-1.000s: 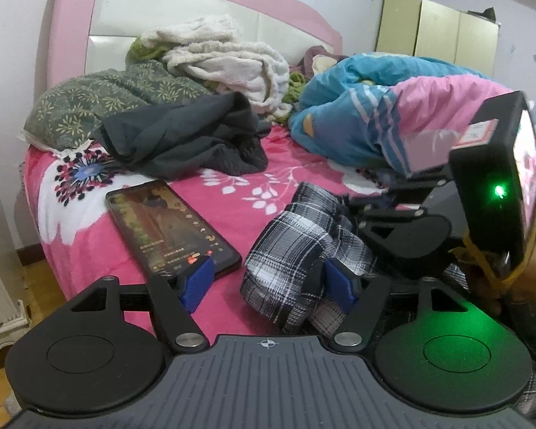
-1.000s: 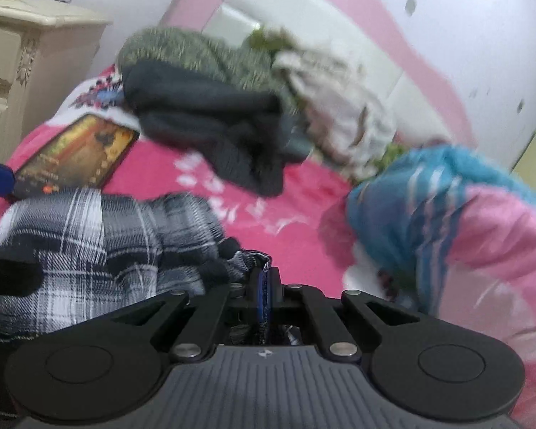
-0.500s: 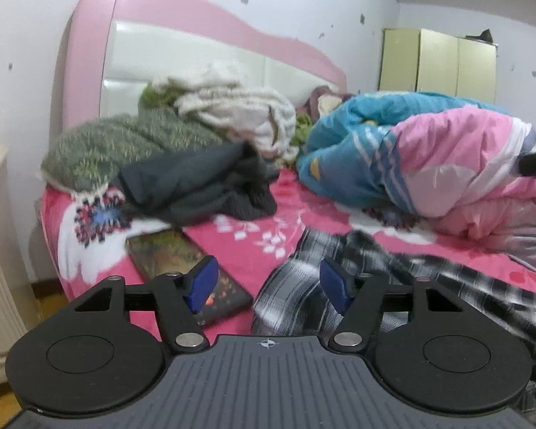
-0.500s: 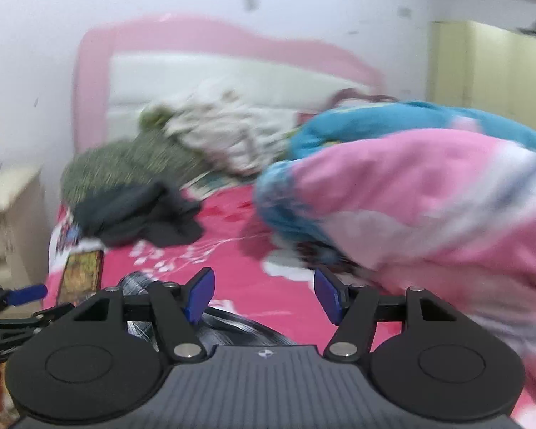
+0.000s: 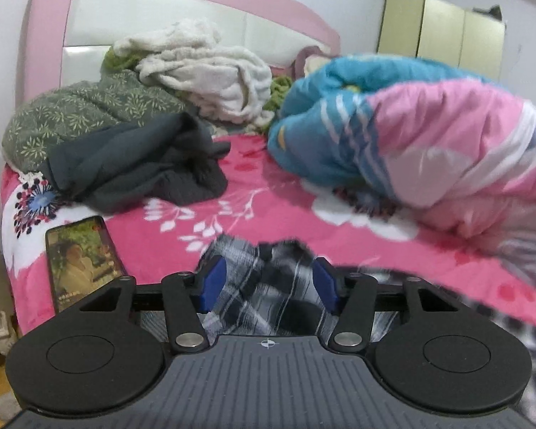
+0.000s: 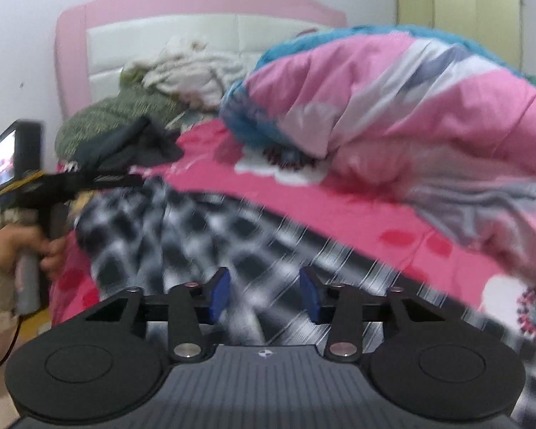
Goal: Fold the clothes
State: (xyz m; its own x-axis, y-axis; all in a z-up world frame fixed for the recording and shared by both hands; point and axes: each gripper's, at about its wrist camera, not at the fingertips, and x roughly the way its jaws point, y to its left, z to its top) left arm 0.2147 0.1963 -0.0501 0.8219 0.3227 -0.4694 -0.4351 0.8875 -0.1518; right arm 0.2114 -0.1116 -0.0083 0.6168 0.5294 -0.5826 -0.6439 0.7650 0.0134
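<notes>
No legible text on anything

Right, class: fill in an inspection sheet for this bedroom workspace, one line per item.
Surface: pink floral bedsheet.
Job's things: plaid shirt spread along the near edge.
Clutter: smartphone, screen lit; dark grey garment; white fleece blanket; green patterned quilt; pink and blue duvet.
Grippers: left gripper and right gripper closing over the plaid, pads not pressing.
Cables: nothing seen.
Surroundings: pink headboard; yellow wardrobe.
</notes>
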